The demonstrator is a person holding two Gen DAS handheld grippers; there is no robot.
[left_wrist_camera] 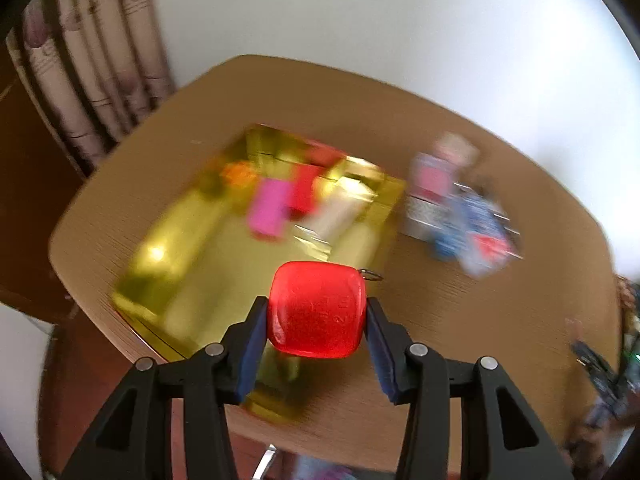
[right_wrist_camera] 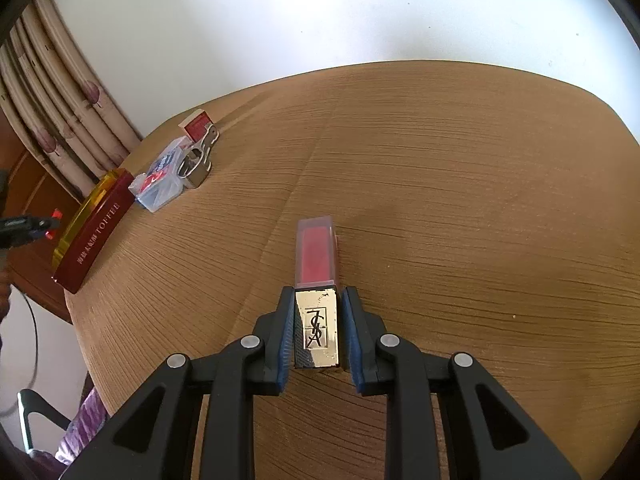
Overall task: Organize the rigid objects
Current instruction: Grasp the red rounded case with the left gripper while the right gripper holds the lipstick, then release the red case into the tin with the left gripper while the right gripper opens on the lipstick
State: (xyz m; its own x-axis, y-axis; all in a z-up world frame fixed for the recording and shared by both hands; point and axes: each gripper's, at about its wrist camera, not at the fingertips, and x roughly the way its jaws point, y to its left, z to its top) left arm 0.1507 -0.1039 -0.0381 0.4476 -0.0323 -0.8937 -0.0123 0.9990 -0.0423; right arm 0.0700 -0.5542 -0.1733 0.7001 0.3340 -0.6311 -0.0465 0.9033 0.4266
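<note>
Left hand-held gripper [left_wrist_camera: 316, 312] clamps the red cube [left_wrist_camera: 317, 309] over the near edge of the gold tin [left_wrist_camera: 168, 264]; move further over the tin floor before release. Right hand-held gripper [right_wrist_camera: 318, 326] grips the lipstick [right_wrist_camera: 317, 276] on the desk [right_wrist_camera: 460, 200], well right of the tin

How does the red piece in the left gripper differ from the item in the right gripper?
The red translucent piece is squat and rounded; the lip-colour tube is long and boxy. The red piece is one colour throughout; the tube pairs a gold logo cap with a clear, red-filled body. The red piece hangs above the gold-lined box; the tube sits low over the bare table. Both are clamped between blue pads.
</note>
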